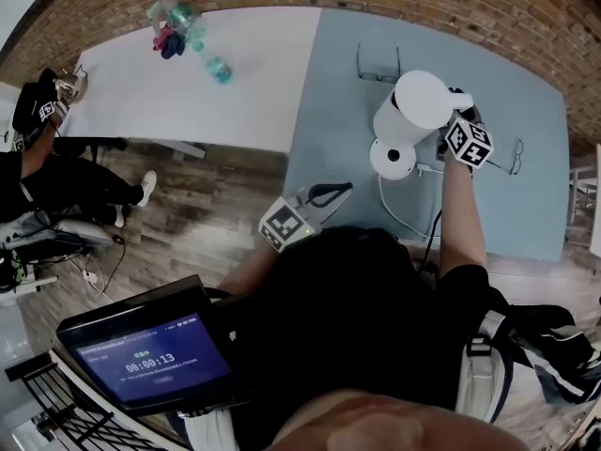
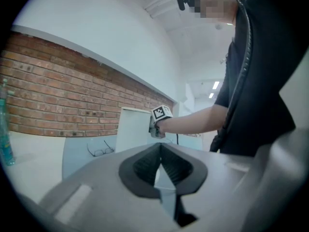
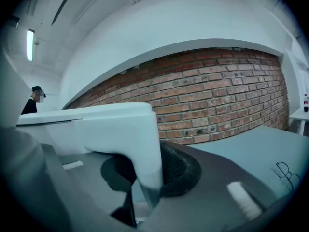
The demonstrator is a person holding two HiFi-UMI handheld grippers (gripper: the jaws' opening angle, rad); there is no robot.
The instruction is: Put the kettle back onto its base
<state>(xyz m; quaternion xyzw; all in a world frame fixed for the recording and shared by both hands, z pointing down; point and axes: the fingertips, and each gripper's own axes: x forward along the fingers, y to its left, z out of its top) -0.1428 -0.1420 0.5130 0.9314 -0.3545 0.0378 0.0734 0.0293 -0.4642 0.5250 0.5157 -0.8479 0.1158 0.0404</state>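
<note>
The white kettle (image 1: pixel 413 103) hangs over the blue table (image 1: pixel 526 83), with my right gripper (image 1: pixel 449 122) shut on its handle (image 3: pixel 142 144). The handle fills the space between the right gripper's (image 3: pixel 145 178) dark pads (image 3: pixel 181 170). The round white base (image 1: pixel 392 159) lies on the table just in front of and under the kettle; I cannot tell whether they touch. My left gripper (image 1: pixel 333 194) hovers at the table's near edge, left of the base, shut and empty. The left gripper view looks past its closed tips (image 2: pixel 160 149) at the kettle (image 2: pixel 133 129).
A cable (image 1: pixel 399 216) runs from the base toward the table's near edge. Glasses (image 1: pixel 377 65) lie behind the kettle; another pair (image 1: pixel 516 156) lies to its right. Bottles (image 1: pixel 178 17) stand on the white table (image 1: pixel 254 83). A person (image 1: pixel 38 148) sits at far left.
</note>
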